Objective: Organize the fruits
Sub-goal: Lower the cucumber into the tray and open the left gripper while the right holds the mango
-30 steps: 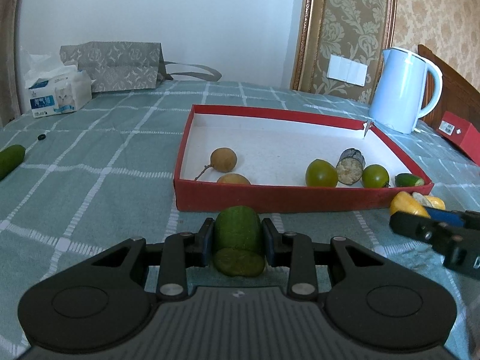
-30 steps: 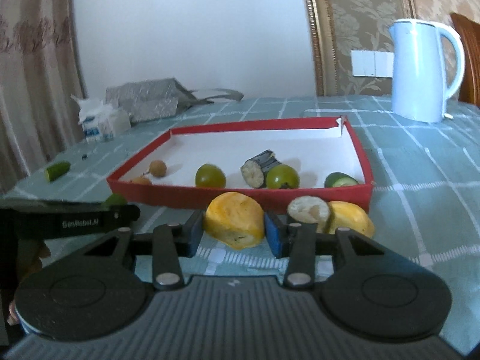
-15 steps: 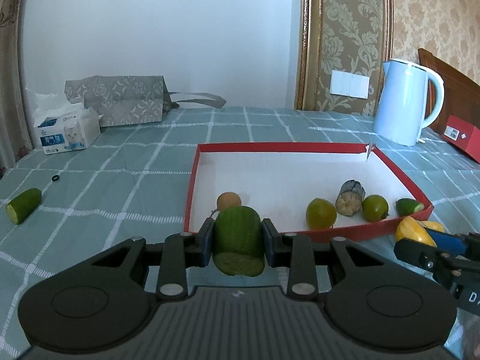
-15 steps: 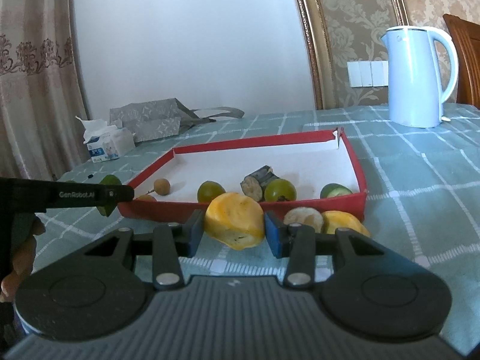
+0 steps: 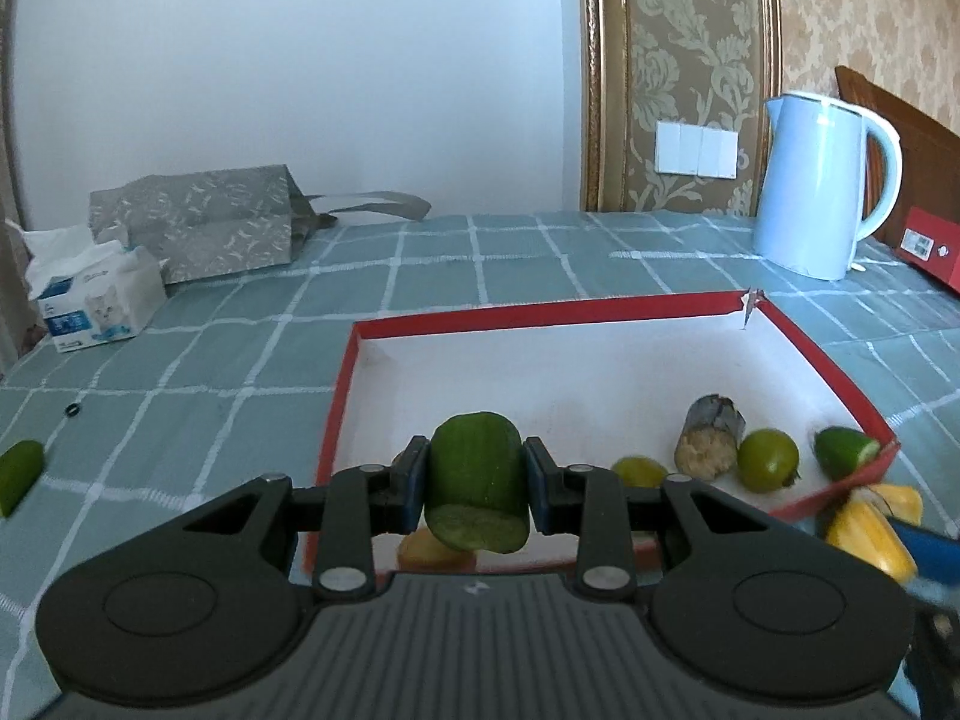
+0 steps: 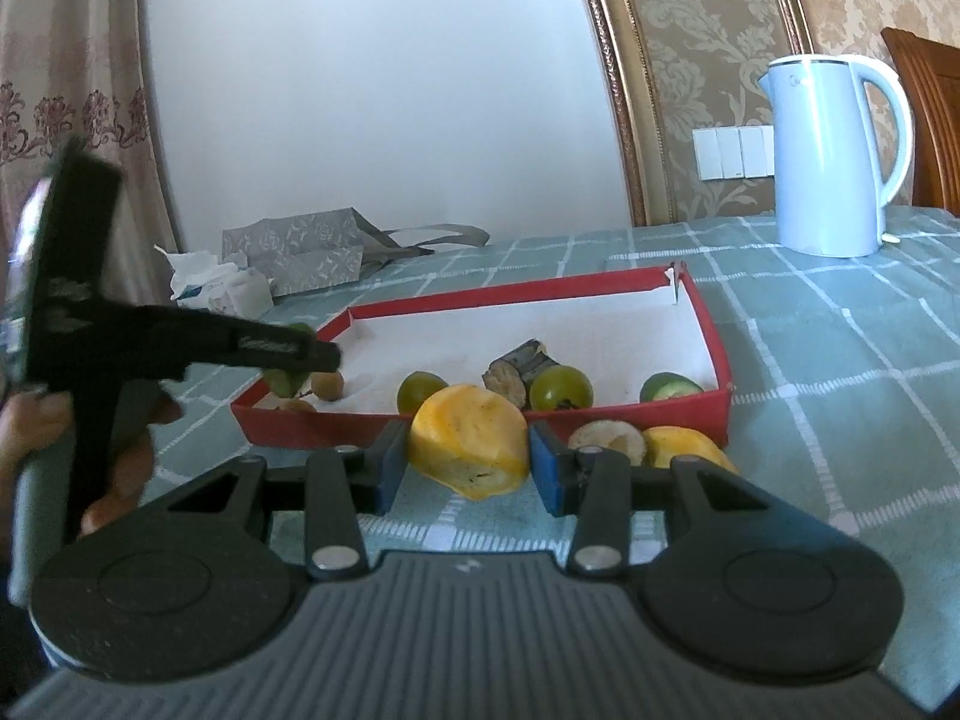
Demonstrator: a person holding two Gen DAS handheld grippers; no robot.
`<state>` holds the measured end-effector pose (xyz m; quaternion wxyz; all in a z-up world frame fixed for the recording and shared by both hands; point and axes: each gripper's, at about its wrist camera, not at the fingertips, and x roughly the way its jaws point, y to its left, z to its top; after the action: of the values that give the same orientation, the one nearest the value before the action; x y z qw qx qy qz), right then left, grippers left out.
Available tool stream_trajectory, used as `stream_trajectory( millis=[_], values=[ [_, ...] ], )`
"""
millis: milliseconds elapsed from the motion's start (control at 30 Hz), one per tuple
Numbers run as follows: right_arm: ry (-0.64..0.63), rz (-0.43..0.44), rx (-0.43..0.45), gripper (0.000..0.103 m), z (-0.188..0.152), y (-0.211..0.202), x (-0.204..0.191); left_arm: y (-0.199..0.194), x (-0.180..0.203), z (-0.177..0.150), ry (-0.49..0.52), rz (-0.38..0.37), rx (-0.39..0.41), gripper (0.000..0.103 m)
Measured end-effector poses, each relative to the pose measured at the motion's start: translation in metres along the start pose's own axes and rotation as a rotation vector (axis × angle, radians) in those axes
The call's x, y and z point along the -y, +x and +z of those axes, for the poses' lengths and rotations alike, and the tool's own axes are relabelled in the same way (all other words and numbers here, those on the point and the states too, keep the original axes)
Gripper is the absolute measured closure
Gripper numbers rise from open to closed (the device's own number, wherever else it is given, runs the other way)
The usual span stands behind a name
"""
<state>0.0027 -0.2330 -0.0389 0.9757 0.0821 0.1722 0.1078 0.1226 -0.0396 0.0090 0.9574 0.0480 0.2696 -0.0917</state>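
Moved: left claw (image 5: 477,483) now carries cucumber piece (image 5: 477,477) above red tray (image 5: 540,313).
Right claw (image 6: 469,461): clamped on yellow fruit (image 6: 471,447), near tray's front wall.
Handling: cucumber firm, light, slick-skinned; grip round flanks.

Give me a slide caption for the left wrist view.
Left claw carries a cucumber piece over the red tray.

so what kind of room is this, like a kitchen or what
Most likely a room in a home, perhaps a dining area rather than a kitchen: a table under a checked cloth, an electric kettle, a tissue box, and damask wallpaper with a light switch panel.
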Motion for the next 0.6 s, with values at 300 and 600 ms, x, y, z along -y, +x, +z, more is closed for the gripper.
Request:
stream_trajectory(
  millis=[300,600],
  values=[
    [-0.001,0.006,-0.002,0.062,-0.001,0.0,-0.001,0.043,0.011,0.02,0.023,0.031,-0.045,0.071],
    [0.005,0.01,-0.008,0.062,-0.001,0.001,-0.001,0.083,0.009,0.025,-0.013,0.069,-0.151,0.07]
  ],
)
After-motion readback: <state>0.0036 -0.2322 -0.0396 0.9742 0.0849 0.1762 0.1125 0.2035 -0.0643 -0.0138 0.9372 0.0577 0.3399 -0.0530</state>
